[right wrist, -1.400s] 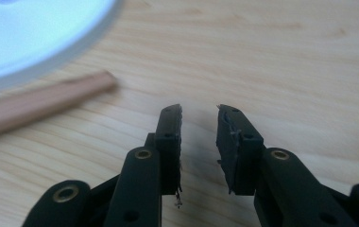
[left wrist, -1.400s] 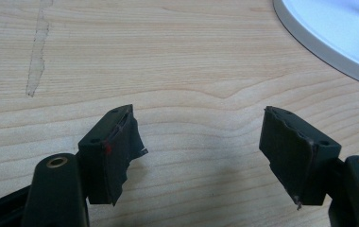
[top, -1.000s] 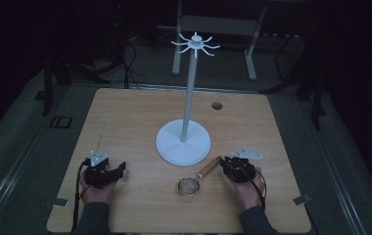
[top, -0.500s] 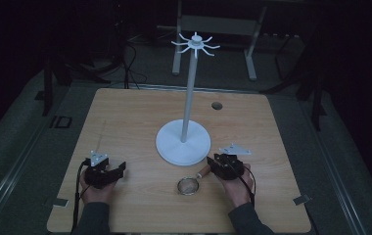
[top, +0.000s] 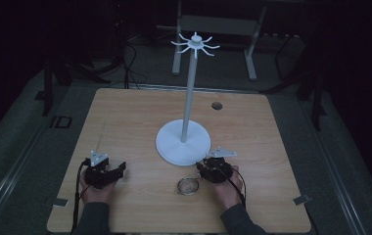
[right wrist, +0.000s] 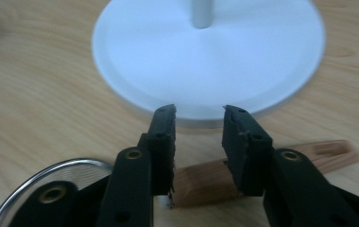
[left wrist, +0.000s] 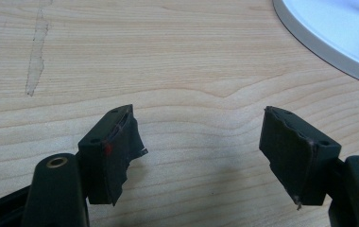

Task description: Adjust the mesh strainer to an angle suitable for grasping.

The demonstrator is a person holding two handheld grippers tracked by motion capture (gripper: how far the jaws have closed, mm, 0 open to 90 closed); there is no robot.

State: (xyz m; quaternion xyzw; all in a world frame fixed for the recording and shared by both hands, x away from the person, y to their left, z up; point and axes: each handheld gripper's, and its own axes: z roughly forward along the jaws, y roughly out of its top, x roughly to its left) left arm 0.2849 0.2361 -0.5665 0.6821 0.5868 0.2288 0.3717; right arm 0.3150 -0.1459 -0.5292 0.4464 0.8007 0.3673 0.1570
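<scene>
On the wooden worktop (top: 125,117) a small strainer (top: 188,185) lies near the front edge, its wooden handle (right wrist: 262,165) running up toward the white stand (top: 183,142). The right gripper (top: 205,169) hangs low over that handle — its fingers (right wrist: 163,137) have just been opening and now stand partly apart, one on each side of the handle, not pressing on it. The strainer's metal rim (right wrist: 50,177) shows at the lower left of the right gripper view, and the rim of the stand's round base (right wrist: 206,116) lies just beyond the fingertips, leaving little room ahead there.

The left gripper (top: 118,171) rests toward the front left, well apart from the strainer, its fingers (left wrist: 116,151) wide apart with bare wood between them. The base's edge (left wrist: 324,52) sits off to its upper right. The back half of the worktop lies open around the stand's pole (top: 189,98), with a small dark hole (top: 217,105) near the far edge.
</scene>
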